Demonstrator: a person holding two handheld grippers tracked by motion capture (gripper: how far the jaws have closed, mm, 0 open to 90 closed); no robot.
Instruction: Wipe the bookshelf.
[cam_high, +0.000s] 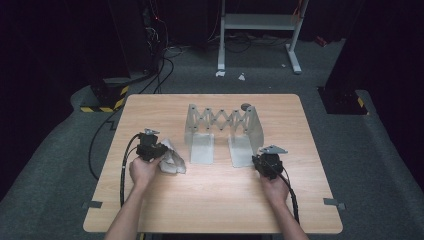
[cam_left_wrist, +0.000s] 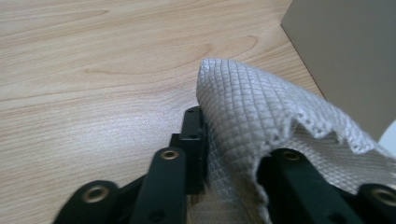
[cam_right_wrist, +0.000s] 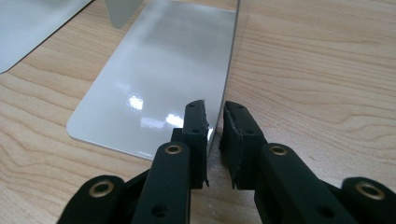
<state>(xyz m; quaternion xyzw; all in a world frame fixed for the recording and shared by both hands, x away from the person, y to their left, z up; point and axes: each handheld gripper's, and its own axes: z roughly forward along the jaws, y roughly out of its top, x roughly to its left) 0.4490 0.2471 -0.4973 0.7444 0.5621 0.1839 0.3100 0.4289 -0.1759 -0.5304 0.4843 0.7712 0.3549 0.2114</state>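
Kept the white quilted cloth (cam_left_wrist: 243, 112) in the left gripper (cam_high: 155, 150) at the left middle of the high view, just left of the metal folding rack (cam_high: 220, 122), presumably ready for wiping it. Lay bunched between the narrowly parted black fingers and draped over one of them; could not tell whether the pads truly pinched it. Set the right gripper (cam_right_wrist: 215, 116) at the near right corner of the rack, right of centre in the high view, with fingers narrow and straddling the thin upright wall (cam_right_wrist: 232, 51) above its glossy base plate (cam_right_wrist: 154, 79). Showed a sliver of gap beside the wall, so probably steadied the rack rather than clamped it. Rested both forearms low on the wooden table (cam_high: 215, 200).
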